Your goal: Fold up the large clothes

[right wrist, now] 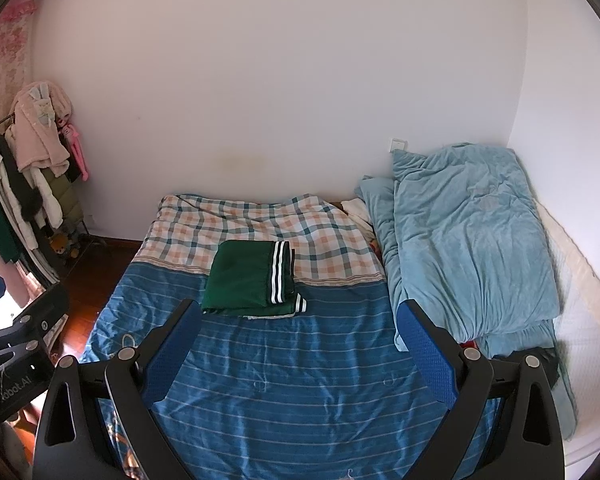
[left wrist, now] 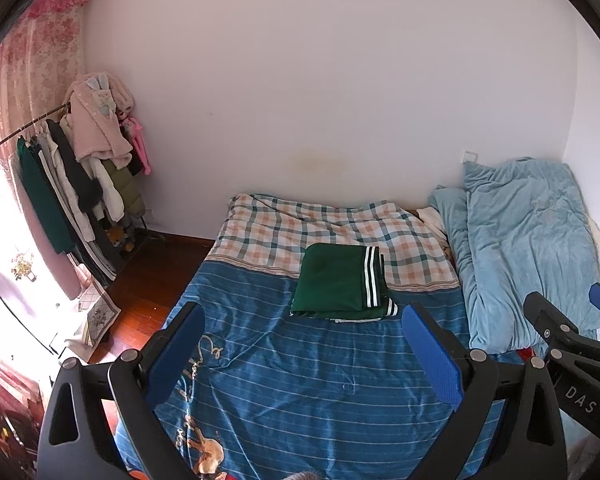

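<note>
Left gripper (left wrist: 304, 346) and right gripper (right wrist: 300, 342) were spread wide, holding nothing, above the blue striped cover (right wrist: 284, 380). Beyond them, the folded green garment (left wrist: 334, 282) lay flat, straddling the cover and the plaid sheet (left wrist: 284, 224).

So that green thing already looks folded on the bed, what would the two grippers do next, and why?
Probably just draw back and stop. The green garment lies as a neat rectangle on the blue striped bedspread, and both the left hand-held gripper and right hand-held gripper are open, holding nothing, short of it.
</note>
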Demonstrator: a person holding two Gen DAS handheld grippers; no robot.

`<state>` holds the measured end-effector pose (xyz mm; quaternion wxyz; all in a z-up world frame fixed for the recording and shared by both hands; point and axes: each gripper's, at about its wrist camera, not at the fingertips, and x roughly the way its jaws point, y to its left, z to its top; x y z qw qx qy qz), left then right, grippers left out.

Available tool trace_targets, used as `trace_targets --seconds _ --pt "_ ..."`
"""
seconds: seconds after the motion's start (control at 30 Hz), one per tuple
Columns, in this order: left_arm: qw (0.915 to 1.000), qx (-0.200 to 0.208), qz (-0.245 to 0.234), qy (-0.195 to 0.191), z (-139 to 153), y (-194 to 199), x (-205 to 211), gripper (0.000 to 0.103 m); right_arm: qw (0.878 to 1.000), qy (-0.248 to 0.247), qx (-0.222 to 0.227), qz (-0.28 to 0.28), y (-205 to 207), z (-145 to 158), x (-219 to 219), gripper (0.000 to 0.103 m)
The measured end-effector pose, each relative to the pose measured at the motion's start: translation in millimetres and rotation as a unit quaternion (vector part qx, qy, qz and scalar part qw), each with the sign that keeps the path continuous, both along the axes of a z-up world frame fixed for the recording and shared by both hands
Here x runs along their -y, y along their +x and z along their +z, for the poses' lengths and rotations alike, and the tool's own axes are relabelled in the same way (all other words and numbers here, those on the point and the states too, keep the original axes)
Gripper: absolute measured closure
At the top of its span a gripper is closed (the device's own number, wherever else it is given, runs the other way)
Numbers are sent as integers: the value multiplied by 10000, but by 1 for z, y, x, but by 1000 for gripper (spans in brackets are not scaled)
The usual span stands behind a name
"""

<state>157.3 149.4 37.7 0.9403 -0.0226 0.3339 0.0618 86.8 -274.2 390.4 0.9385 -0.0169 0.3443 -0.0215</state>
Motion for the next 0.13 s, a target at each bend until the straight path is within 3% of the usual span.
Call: trace_targets --seconds 0.13 --pt "10000 20 26 22 0 0 1 2 10000 5 -7 1 -2 -1 0 3"
